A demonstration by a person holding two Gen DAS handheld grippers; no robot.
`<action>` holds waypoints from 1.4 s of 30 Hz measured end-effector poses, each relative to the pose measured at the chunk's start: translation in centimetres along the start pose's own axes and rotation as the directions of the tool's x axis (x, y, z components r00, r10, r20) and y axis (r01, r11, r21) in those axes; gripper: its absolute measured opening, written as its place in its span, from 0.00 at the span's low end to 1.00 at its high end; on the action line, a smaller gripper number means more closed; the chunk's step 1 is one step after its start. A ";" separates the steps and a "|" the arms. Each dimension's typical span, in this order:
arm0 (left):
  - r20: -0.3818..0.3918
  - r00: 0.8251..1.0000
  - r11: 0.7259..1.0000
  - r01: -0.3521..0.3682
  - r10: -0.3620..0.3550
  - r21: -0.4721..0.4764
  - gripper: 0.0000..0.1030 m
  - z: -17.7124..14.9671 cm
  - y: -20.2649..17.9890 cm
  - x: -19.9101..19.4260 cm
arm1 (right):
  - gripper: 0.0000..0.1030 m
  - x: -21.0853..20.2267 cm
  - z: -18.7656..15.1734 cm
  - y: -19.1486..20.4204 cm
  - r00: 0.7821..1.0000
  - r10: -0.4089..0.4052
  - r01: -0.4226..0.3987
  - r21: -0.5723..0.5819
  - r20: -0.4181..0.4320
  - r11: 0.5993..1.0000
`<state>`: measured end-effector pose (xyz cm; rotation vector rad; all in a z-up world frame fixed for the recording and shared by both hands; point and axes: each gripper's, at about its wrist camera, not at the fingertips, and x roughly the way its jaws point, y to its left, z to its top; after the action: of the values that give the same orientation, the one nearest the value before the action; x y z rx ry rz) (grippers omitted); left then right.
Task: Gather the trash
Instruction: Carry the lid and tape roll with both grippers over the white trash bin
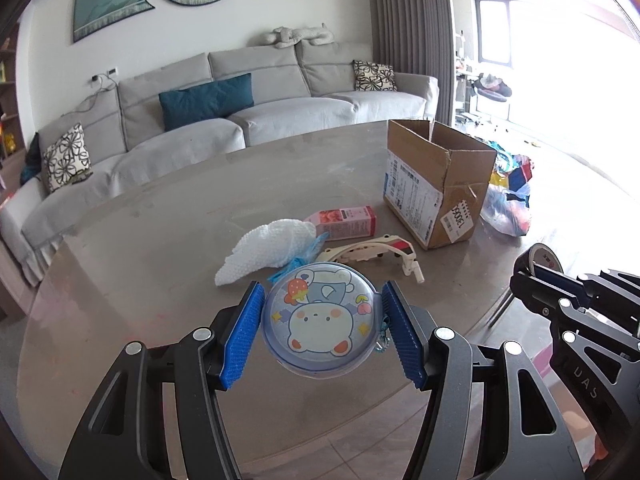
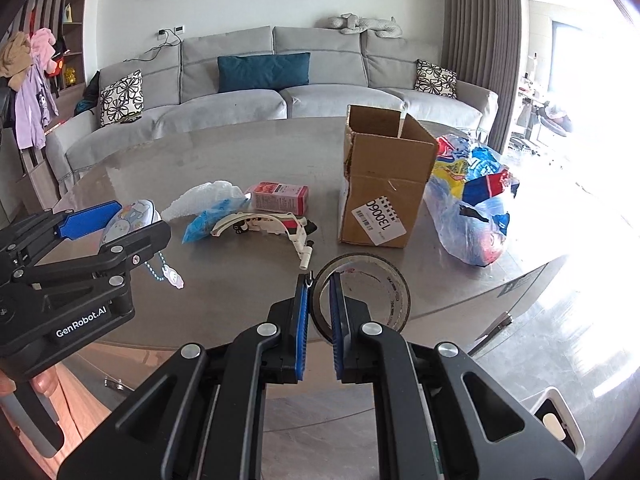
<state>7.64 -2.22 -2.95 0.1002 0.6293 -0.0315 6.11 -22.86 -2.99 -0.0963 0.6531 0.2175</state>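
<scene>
On table (image 2: 224, 280): one box (image 2: 384, 184); left claw (image 1: 322, 320) pinches one case (image 1: 322, 320), right claw (image 2: 318, 308) one tape roll (image 2: 362, 300).

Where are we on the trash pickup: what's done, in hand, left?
Done: cannot tell; the cardboard box stands open, its inside hidden.
In hand: left gripper holds a round cartoon case; right gripper pinches a tape roll by its wall.
Left on the table: white foam wrap, pink carton, blue wrapper, white plastic toy.
</scene>
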 end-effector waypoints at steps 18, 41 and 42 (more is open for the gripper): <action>0.008 0.987 0.980 0.161 -0.163 0.118 0.60 -0.3 -10.8 -1.2 | 0.11 -5.0 -4.3 -8.3 0.988 -0.155 0.154 0.111 -0.006 0.982; -0.107 0.884 0.821 0.463 -0.455 0.334 0.60 -5.2 -32.5 -4.3 | 0.11 -13.9 -15.3 -22.0 0.905 -0.407 0.425 0.306 -0.124 0.852; -0.114 0.880 0.813 0.470 -0.461 0.343 0.60 -5.5 -33.1 -4.3 | 0.11 -14.0 -15.7 -22.3 0.903 -0.410 0.430 0.315 -0.129 0.846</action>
<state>-1.07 -34.59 -7.58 0.3029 0.6562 -0.6301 -8.84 -49.43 -6.33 0.0862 0.7015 -0.3265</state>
